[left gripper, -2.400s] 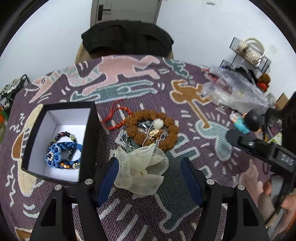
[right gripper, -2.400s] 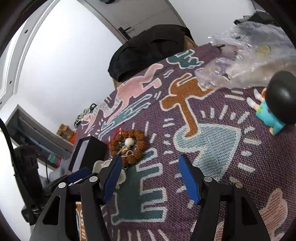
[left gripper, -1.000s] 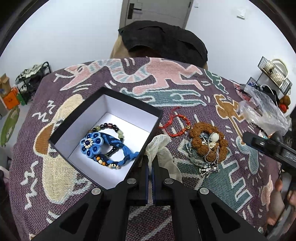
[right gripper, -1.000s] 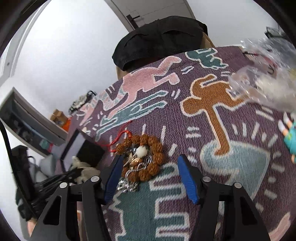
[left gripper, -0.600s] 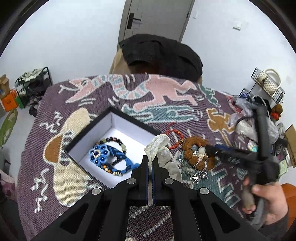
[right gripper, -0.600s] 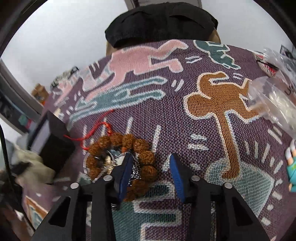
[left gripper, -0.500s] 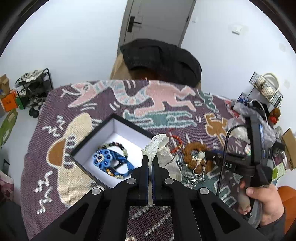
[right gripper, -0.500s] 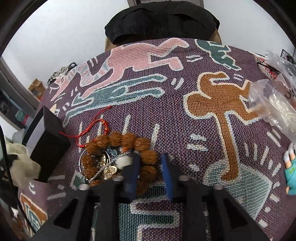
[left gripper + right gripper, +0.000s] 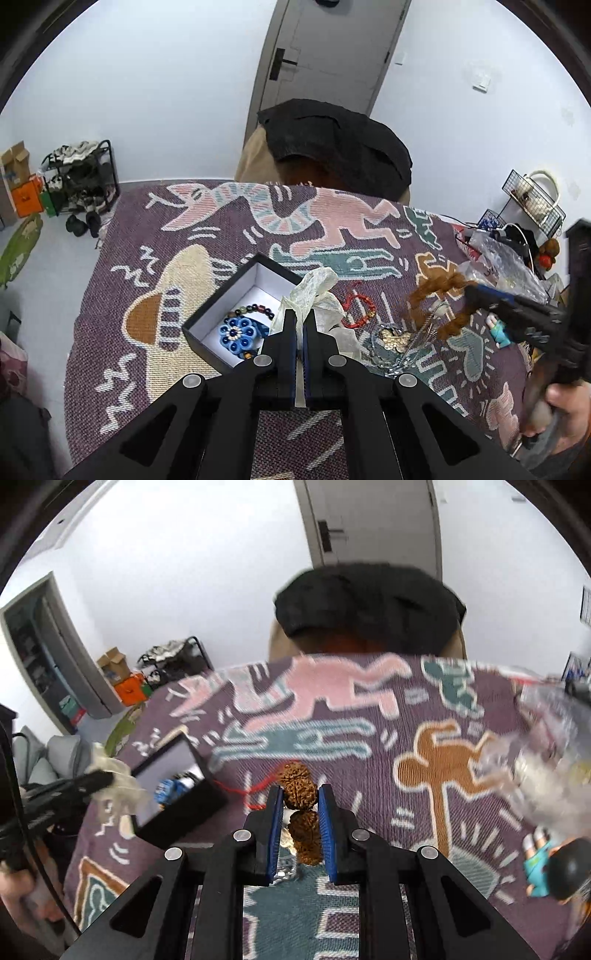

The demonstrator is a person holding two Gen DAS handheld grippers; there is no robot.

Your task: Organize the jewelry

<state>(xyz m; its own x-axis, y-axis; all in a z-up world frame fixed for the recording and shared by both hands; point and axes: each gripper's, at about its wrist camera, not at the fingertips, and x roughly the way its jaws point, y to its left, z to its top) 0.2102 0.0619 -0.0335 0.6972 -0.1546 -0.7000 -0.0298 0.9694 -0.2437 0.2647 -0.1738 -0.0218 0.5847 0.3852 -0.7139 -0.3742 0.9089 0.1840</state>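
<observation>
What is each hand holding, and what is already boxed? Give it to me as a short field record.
left tongs: shut on cream fabric bow
right tongs: shut on brown seed-bead bracelet, lifted off the cloth
black box: open, holds blue flower bracelet and dark bead bracelet
left on tablecloth: red cord bracelet, silver chain pile

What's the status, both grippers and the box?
Left gripper shut on cream organza bow. Right gripper shut on brown bead bracelet, lifted. Black box open; nothing blocking.
</observation>
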